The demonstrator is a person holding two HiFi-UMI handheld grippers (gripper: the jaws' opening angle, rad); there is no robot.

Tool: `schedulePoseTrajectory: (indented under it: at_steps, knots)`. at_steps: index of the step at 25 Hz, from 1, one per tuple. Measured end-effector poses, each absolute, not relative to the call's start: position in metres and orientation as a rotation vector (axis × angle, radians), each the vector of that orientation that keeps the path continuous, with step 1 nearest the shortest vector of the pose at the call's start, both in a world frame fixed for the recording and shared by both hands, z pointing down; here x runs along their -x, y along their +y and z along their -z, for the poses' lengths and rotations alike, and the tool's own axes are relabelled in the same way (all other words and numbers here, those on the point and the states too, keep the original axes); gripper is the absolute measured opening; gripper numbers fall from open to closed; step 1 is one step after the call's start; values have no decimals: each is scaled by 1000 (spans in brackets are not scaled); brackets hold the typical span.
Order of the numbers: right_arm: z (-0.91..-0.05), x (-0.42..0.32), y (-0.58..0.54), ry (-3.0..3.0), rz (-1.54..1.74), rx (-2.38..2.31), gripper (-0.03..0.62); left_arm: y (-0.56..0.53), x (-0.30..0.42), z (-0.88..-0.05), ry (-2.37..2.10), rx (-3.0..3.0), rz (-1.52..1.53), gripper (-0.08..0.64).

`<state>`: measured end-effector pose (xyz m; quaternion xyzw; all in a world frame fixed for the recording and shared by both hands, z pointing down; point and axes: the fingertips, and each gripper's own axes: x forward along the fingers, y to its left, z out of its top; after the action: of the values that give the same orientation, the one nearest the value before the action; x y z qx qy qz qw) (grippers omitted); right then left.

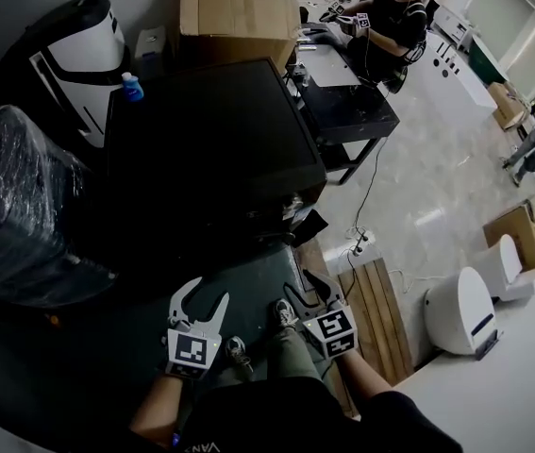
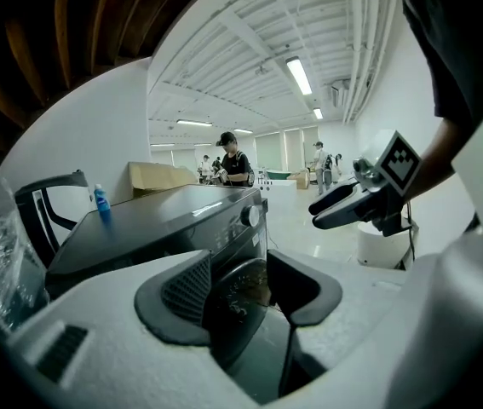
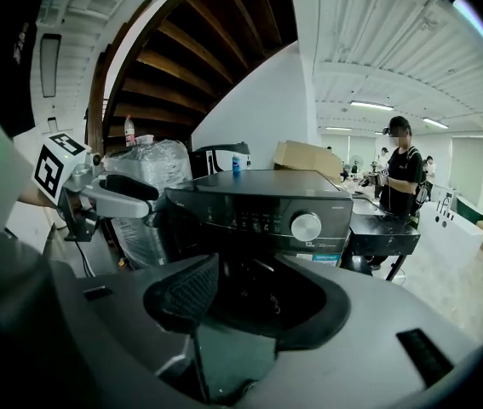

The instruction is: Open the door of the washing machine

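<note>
The dark front-loading washing machine (image 1: pixel 212 149) stands in front of me, its top seen from above in the head view. Its round door (image 2: pixel 239 305) is shut, below the control panel with a silver knob (image 3: pixel 306 226). My left gripper (image 1: pixel 198 302) and right gripper (image 1: pixel 312 286) hang side by side just short of the machine's front, both open and empty. In the left gripper view the door shows between the open jaws of that gripper (image 2: pixel 245 286). In the right gripper view the door (image 3: pixel 262 290) fills the gap of that gripper (image 3: pixel 254 303). Neither gripper touches the machine.
A blue bottle (image 1: pixel 132 87) stands on the machine's top. A cardboard box (image 1: pixel 237 12) sits behind it, a plastic-wrapped bundle (image 1: pixel 17 206) to its left. A person sits at a black table (image 1: pixel 352 102) at the right. A wooden pallet (image 1: pixel 380 319) and white appliance (image 1: pixel 460 310) lie right.
</note>
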<state>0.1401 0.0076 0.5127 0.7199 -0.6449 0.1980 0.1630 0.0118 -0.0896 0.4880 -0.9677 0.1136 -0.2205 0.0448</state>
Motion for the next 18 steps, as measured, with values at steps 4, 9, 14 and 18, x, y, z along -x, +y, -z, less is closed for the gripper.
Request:
schedulePoseTrajectory:
  at_steps: [4, 9, 14, 18]
  knots:
    - [-532, -170, -8, -1838, -562, -1974, 196, -102, -43, -518, 329, 2906, 764, 198]
    - [-571, -206, -32, -1837, -558, -1877, 206, -114, -80, -556, 320, 2859, 876, 198]
    - [-619, -229, -51, -1842, -591, -1740, 213, -124, -111, -591, 299, 2802, 956, 198]
    - [-648, -245, -67, -1869, -577, -1640, 215, -134, -128, -619, 258, 2697, 1063, 198]
